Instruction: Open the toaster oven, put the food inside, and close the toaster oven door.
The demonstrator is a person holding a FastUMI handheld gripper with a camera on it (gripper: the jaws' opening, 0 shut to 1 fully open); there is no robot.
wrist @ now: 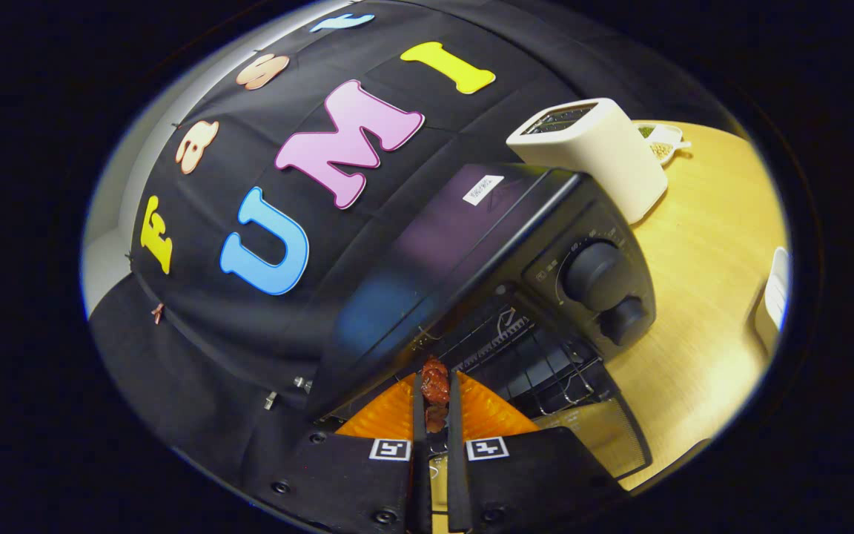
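Gripper view: we hold the claw (435,404) closed on a piece of food (435,380), a small reddish-brown chunk pinched between both fingers (418,415). The toaster oven (486,259) stands on the tabletop (701,297) just ahead of the fingers, its door (605,437) folded down and the wire rack (538,363) exposed. A white toaster (597,152) stands beyond the oven.

We judge the following risks. The food sits at the fingertips, so a loosened grip drops it onto the door instead of the rack. The view is strongly tilted; entering at this angle risks the fingers striking the upper edge of the oven opening. Food released near the rack's front edge may block the door from closing.
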